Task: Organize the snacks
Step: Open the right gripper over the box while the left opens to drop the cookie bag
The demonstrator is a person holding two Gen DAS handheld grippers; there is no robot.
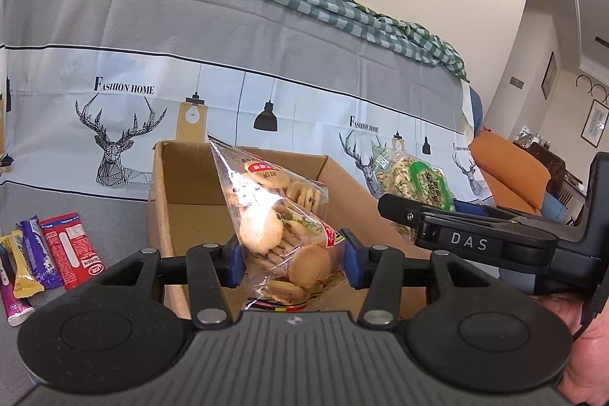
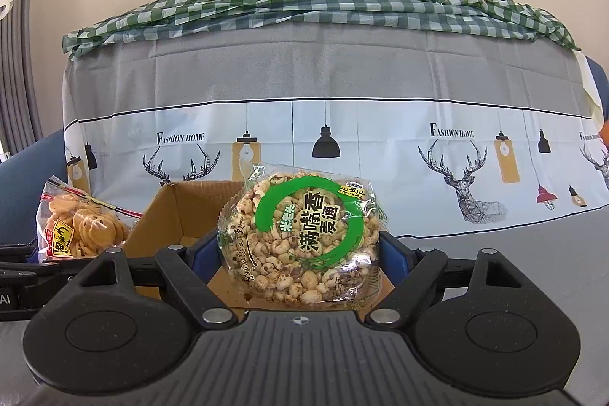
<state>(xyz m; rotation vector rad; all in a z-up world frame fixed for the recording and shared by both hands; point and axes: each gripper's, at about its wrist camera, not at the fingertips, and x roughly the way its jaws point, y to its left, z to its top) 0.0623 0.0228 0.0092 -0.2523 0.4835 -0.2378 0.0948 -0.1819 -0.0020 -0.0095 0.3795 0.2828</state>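
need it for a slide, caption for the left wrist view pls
Left gripper holds a clear bag of cookies above an open cardboard box, snack bars lying alongside.

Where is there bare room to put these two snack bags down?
Inside the cardboard box, whose visible floor looks bare, and on the grey cloth right of it. Left of the box, the wrapped bars crowd the cloth.
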